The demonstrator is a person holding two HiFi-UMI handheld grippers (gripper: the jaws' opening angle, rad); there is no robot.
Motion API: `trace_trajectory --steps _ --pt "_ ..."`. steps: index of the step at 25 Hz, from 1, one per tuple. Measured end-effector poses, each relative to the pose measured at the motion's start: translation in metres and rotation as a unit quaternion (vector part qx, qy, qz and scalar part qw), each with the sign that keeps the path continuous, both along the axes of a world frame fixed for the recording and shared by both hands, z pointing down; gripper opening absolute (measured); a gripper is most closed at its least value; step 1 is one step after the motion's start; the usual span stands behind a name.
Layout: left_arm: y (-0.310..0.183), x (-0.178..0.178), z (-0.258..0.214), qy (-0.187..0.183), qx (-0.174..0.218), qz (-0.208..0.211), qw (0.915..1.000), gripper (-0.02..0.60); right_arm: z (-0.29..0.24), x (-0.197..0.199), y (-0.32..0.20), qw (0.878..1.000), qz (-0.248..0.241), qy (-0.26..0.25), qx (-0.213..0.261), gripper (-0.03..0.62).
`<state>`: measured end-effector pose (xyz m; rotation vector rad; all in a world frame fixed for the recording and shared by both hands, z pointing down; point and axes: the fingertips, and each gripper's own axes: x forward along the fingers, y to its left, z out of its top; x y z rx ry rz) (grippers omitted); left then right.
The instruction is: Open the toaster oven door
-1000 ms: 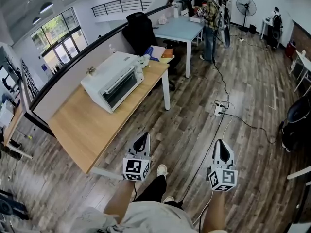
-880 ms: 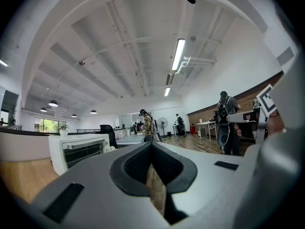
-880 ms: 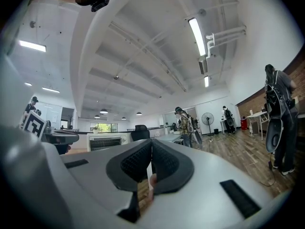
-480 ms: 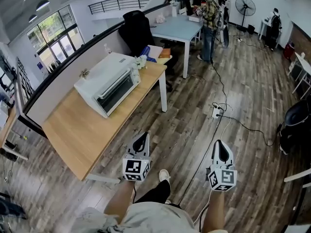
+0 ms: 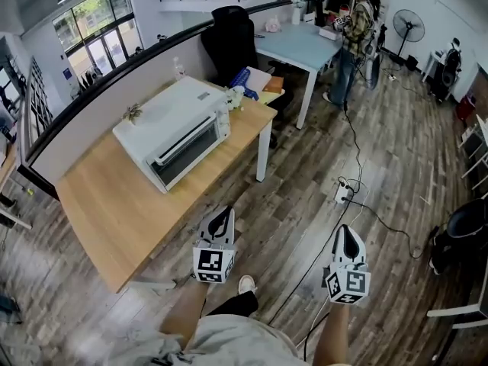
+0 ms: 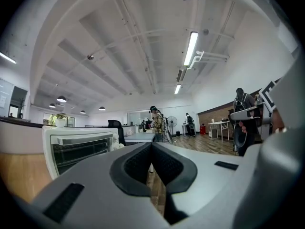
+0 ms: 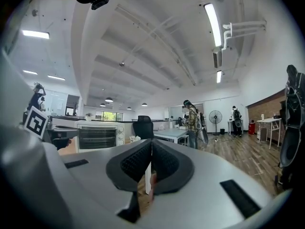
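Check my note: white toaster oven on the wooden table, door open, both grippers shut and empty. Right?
The door is closed, as the head view shows. The toaster oven is on the wooden table; left gripper and right gripper are shut and empty.

The toaster oven (image 5: 177,132) sits on the table (image 5: 114,204), ahead to your left; your left gripper (image 5: 222,215) and right gripper (image 5: 347,232) hang short of it, over the floor (image 5: 305,166).

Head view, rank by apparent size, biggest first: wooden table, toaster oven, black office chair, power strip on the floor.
1. wooden table
2. toaster oven
3. black office chair: looks somewhat smaller than the oven, but it stands farther from the camera, so ranks 2 and 3 are unsure
4. power strip: clearly smallest
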<state>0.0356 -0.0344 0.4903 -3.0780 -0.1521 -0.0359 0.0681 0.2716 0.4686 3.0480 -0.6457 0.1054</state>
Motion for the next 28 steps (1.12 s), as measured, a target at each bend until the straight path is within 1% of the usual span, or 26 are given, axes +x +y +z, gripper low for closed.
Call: trace_trajectory --steps 4,9,13,17,18,20,21,24,26,28 --pt "-0.026 0.028 0.004 -0.01 0.004 -0.02 0.9997 0.009 0.005 0.042 -0.031 0.999 -0.027 -0.012 -0.012 0.021" --pt "-0.065 0.047 0.014 -0.024 0.0 -0.069 0.9973 0.009 0.011 0.09 -0.083 0.996 -0.08 -0.02 -0.018 0.021" --pt "-0.096 0.057 0.016 -0.024 -0.004 -0.106 0.994 0.009 0.013 0.116 -0.126 0.992 -0.122 -0.016 -0.025 0.021" --pt "-0.117 0.061 0.007 -0.014 -0.004 -0.137 0.9905 0.009 0.005 0.135 -0.16 0.987 -0.159 -0.005 -0.016 0.025" --pt "-0.122 0.06 0.005 -0.014 -0.004 -0.145 0.9893 0.009 0.003 0.138 -0.167 0.985 -0.169 -0.004 -0.011 0.045" --pt "-0.13 0.058 0.004 -0.018 -0.004 -0.161 0.9867 0.009 0.001 0.145 -0.181 0.981 -0.191 -0.007 -0.002 0.123" --pt "-0.133 0.057 0.003 -0.018 -0.002 -0.17 0.9853 0.009 0.001 0.149 -0.187 0.979 -0.203 -0.01 0.002 0.134" --pt "-0.141 0.057 0.001 -0.018 0.003 -0.197 0.9803 0.009 0.003 0.161 -0.204 0.972 -0.236 -0.011 0.012 0.206" --pt "-0.143 0.058 0.004 -0.021 0.004 -0.218 0.9756 0.009 0.007 0.173 -0.212 0.965 -0.26 -0.008 0.018 0.247" --pt "-0.143 0.061 0.003 -0.018 0.011 -0.242 0.9701 0.009 0.013 0.192 -0.221 0.958 -0.286 -0.003 0.025 0.304"
